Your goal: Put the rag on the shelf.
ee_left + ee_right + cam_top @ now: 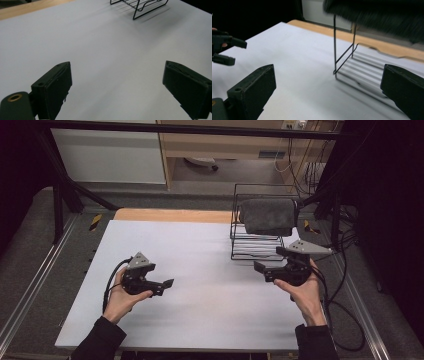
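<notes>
Draping a black wire rack (255, 245), a fuzzy grey towel (266, 216); both claws (169, 283) (259, 266) gape empty.

No legible text, labels, brands, numbers or signs on anything shown

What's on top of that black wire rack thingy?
A dark grey towel is draped over the top of the wire rack, hanging down a little. The lower wire shelf looks bare. Whatever lies beneath the towel on the top is covered.
</notes>
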Available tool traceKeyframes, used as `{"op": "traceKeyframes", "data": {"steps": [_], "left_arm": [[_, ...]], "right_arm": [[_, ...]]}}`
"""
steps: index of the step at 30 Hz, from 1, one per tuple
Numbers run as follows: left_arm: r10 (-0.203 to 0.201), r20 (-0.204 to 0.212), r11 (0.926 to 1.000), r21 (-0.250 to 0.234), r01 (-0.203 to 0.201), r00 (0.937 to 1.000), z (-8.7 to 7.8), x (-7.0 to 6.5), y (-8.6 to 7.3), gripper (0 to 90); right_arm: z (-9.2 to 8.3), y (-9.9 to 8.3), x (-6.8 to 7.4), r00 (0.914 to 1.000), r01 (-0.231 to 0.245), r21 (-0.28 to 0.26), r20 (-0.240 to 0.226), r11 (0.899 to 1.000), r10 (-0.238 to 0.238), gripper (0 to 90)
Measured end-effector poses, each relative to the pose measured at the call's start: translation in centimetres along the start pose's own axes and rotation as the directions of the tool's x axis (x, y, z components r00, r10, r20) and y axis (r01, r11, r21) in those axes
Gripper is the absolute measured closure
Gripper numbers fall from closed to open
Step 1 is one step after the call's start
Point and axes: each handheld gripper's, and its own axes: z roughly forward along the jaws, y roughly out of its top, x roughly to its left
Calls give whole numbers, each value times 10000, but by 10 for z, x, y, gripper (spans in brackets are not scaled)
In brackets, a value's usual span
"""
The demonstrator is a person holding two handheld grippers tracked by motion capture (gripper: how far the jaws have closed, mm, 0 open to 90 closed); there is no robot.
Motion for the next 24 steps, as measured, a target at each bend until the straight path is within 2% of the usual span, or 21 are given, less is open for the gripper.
{"op": "traceKeyframes", "data": {"steps": [3, 7, 15, 20, 24], "left_arm": [[-82, -122, 10000, 29, 83, 9999, -7, 6, -18, 95], [-31, -345, 9999, 148, 36, 9994, -13, 13, -38, 102], [-23, -552, 9987, 511, 51, 9985, -22, 26, -68, 102], [-50, -632, 9979, 636, 91, 9980, -26, 31, -82, 99], [247, -678, 9950, 985, -180, 9974, -25, 31, -90, 92]], "right_arm": [[5, -21, 1, 9993, 125, 208, -363, 9997, -117, 8], [12, -49, -2, 9971, -127, 574, -748, 9983, 170, 8], [20, -102, -12, 9900, -95, 1317, -1384, 9912, 279, 8], [17, -125, -20, 9908, -153, 1592, -1301, 9871, 363, 9], [10, -133, -23, 9903, -135, 1512, -1344, 9884, 341, 9]]}}
